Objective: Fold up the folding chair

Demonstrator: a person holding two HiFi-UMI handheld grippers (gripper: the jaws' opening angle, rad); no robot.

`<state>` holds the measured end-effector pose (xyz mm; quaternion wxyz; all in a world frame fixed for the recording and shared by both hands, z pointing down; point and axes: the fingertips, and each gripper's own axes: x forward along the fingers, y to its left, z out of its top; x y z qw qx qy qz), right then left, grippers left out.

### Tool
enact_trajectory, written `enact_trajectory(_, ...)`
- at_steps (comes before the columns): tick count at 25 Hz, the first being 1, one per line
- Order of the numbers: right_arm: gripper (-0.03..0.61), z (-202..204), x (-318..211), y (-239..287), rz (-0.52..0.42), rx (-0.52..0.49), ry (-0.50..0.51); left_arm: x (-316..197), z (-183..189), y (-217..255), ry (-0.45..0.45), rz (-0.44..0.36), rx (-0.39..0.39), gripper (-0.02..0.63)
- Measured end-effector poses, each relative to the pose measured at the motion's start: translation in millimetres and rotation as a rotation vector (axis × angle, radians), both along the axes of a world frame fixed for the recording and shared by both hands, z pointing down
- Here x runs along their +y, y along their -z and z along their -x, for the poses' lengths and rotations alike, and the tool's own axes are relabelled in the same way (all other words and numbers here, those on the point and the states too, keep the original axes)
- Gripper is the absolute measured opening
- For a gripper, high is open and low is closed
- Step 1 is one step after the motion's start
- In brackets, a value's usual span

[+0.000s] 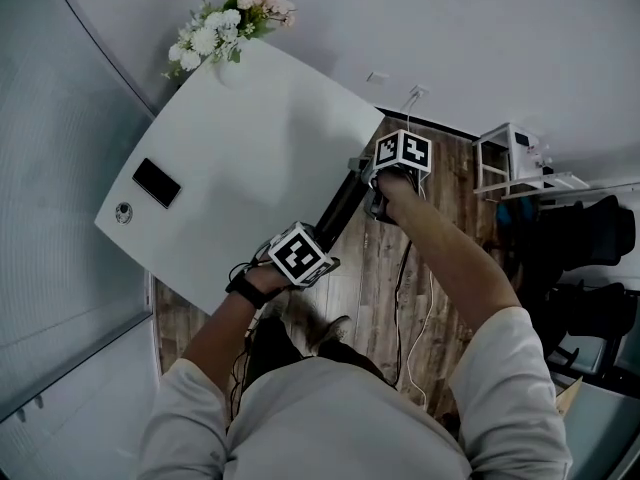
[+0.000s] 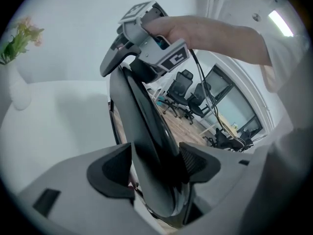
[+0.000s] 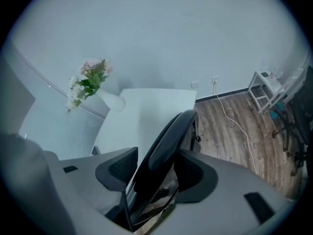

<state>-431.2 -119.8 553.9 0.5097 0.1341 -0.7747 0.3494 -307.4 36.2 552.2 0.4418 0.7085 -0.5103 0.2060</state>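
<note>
The folding chair (image 1: 338, 211) shows as a narrow black edge standing along the white table's right side, its panels close together. My left gripper (image 1: 308, 250) is at its near end. In the left gripper view the chair's grey panel and black rim (image 2: 146, 131) fill the gap, and my left gripper (image 2: 156, 168) has a pad pressed on each side. My right gripper (image 1: 385, 183) is at the chair's far end, and shows at the rim's top (image 2: 146, 43) too. In the right gripper view my right gripper (image 3: 156, 173) straddles the black rim (image 3: 166, 141) with slack at its left pad.
The white table (image 1: 260, 158) carries a vase of flowers (image 1: 225, 28), a dark phone (image 1: 157, 182) and a small round object (image 1: 123, 212). A white cable (image 1: 420, 308) trails over the wooden floor. A white rack (image 1: 510, 158) and black office chairs (image 1: 590, 248) stand to the right.
</note>
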Motion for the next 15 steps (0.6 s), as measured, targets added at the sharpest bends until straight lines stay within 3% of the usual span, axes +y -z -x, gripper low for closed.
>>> enact_trajectory(4,0.255,-9,-5,27,0.048,-0.106,-0.014,8,11,1,0.066,-0.002,-0.041,0.325)
enact_trajectory(9,0.252,-49,-18,63,0.050,-0.211,0.001,14,24,26,0.162,-0.038,-0.118,0.328)
enact_trajectory(15,0.213,-142,-47,130,-0.170,-0.382,0.062,-3,42,95,0.313,-0.178,-0.300,0.319)
